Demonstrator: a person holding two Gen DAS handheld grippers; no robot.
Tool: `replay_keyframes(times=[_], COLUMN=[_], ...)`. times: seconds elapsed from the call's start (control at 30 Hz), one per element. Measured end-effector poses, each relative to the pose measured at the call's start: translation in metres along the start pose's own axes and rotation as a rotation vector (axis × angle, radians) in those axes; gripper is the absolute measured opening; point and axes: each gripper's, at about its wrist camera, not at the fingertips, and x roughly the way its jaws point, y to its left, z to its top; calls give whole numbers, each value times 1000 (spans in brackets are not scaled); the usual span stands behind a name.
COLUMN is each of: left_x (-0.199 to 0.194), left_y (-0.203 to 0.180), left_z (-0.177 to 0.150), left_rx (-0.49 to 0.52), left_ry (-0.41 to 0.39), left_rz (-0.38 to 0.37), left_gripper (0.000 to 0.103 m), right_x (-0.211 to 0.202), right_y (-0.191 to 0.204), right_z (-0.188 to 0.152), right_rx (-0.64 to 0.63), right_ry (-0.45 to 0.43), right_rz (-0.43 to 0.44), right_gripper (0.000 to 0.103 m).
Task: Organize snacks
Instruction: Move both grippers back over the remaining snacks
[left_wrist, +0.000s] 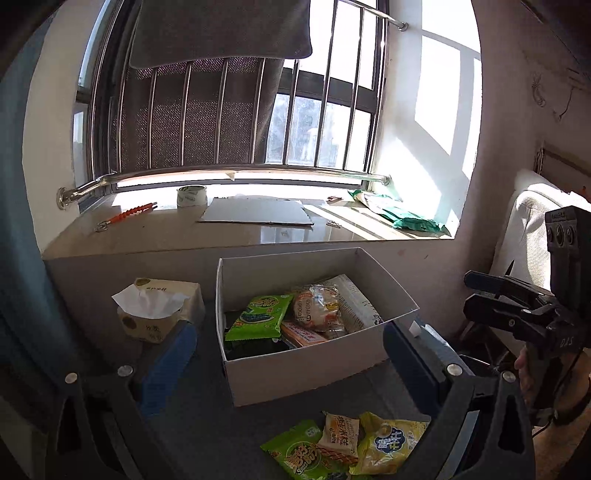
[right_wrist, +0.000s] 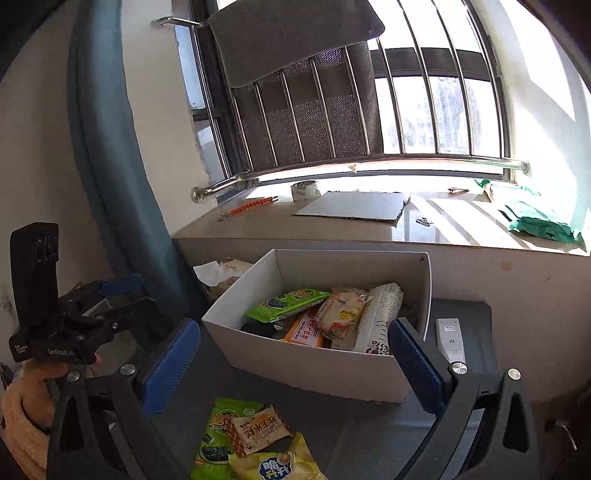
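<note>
Left gripper (left_wrist: 291, 354) fingers spread wide, nothing between the blue ribbed pads (left_wrist: 168, 365). Right gripper (right_wrist: 295, 362) likewise wide apart and empty. White open-topped cardboard box (right_wrist: 314, 373) on dark grey tabletop (right_wrist: 369, 435), at 12 o'clock from both grippers. Inside box: green seaweed snack packet (left_wrist: 258, 316), round bun in clear wrapper (left_wrist: 317, 308), orange flat packet (right_wrist: 304, 332), white printed bag (right_wrist: 376, 321); one dark item beneath, possibly a packet. Loose at 6 o'clock of box, overlapping: green packet (left_wrist: 295, 452), beige rice-cake packet (left_wrist: 339, 434), yellow chip bag (left_wrist: 388, 446). Tissue box (left_wrist: 155, 314) at 9 o'clock of box.
</note>
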Motion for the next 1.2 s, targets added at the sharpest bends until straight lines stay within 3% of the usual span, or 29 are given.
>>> replay_keyframes(times=[0.13, 0.4, 0.5, 1.03, 1.13, 1.2], left_x=[-30, -65, -73, -64, -62, -63], left_y=[-10, -25, -36, -43, -40, -38], left_z=[-31, -107, -122, -137, -140, -142], left_rx=[-19, -125, -102, -101, -107, -105], left_ry=[-10, 10, 24, 91, 105, 107], left_rz=[-7, -31, -42, -52, -54, -49], left_gripper=[103, 103, 103, 103, 103, 103], right_x=[-30, -68, -73, -31, 1, 23], right_y=[8, 9, 11, 25, 23, 24], right_z=[-41, -134, -155, -160, -153, -150], right_rx=[-2, 146, 147, 1, -63, -124], right_ry=[-15, 24, 66, 193, 284, 344], right_rz=[-59, -111, -97, -59, -43, -79], right_gripper=[103, 103, 103, 103, 103, 103])
